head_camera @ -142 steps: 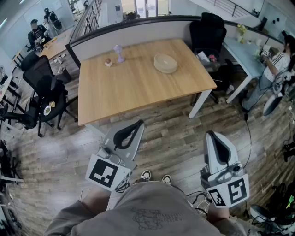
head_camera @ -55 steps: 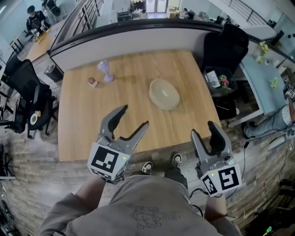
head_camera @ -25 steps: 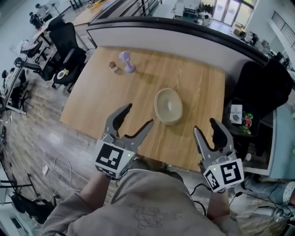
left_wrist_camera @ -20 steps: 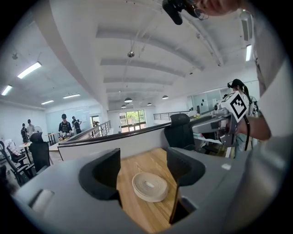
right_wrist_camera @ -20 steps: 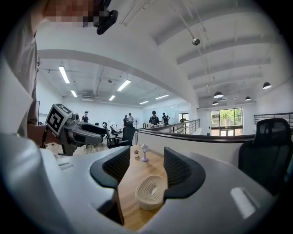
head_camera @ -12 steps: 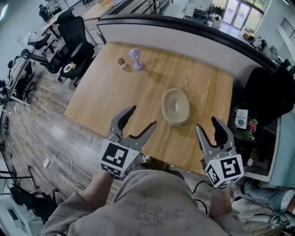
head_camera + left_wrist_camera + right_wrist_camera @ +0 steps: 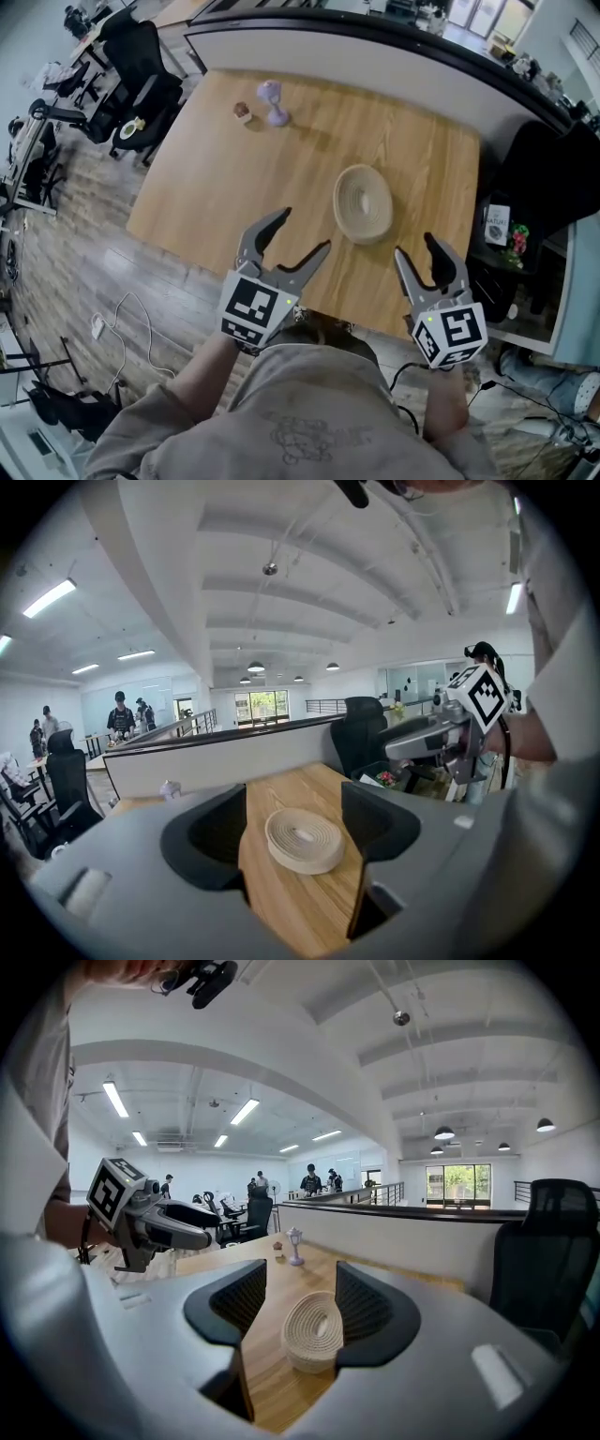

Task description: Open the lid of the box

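The wooden surface [image 7: 234,178] filled most of the head view, bare apart from three things. The person stood at its near edge, with both tongs held out over that edge.

The left tongs [image 7: 302,232] had their jaws wide apart with nothing gripped. In the left gripper view only bare wood and the distant box showed through the gap. The right tongs [image 7: 417,248] were also spread and empty. The box sat in line with their jaws but was well clear of both pads.

The box [image 7: 364,202], a round, pale, woven thing with a dimple in the middle of its top, lay flat on the right half of the surface. It was a little ahead of both tongs and nearer the right pair. Its lid looked to be on, though the seam between lid and body was too fine to make out. Far off at the back left stood a small lilac ornament [image 7: 273,101], with a tiny brown object [image 7: 243,112] just beside it.

This looked like the approach, with nothing touched and the lid not yet lifted. The next move probably called for bringing both tongs forward and down to the box. One pair would steady the woven wall while the other closed on the lid's rim or centre. The lid should come straight up, so that the light body was not dragged along.
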{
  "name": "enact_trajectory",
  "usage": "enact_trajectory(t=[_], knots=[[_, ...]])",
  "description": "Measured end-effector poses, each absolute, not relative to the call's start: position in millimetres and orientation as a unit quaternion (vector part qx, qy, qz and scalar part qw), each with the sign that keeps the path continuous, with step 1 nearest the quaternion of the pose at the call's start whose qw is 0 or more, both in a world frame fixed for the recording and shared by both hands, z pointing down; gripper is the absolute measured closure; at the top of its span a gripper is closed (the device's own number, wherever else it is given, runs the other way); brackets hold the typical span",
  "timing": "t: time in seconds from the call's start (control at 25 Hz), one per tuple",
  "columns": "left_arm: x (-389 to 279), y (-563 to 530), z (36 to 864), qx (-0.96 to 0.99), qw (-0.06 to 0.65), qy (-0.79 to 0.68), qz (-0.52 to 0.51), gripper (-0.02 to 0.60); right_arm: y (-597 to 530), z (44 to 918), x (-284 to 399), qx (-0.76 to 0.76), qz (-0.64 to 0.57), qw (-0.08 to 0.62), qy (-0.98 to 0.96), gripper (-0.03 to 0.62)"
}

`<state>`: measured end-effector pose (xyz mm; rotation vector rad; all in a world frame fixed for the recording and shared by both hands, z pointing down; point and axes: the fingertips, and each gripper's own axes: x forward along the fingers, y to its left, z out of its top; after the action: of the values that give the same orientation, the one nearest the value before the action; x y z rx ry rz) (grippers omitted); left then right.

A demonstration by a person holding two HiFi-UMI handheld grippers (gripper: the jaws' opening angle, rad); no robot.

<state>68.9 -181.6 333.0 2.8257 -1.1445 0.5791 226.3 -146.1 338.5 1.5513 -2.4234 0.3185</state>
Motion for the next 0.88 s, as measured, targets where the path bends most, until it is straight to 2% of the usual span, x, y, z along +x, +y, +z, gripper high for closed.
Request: enact_trajectory(t=[0.48,0.68,0.88], knots=[[73.8,-203.2,399.0,0.915,0.056,-0.329,0.228,0.264,-163.0,393.1,212.7,0.528,0.150,0.169,-0.819,0.378],[82.3,-204.3,444.7,0.912,0.089,-0.310,0.253,0.264,-180.1,418.8,203.6,0.509,0.174,0.180,-0.823,0.378],[96.1,-200.4,500.0,0.905,0.134,-0.301,0.270,0.264,-194.9,460.4,197.4,0.487,0.176,0.228,-0.825,0.378]])
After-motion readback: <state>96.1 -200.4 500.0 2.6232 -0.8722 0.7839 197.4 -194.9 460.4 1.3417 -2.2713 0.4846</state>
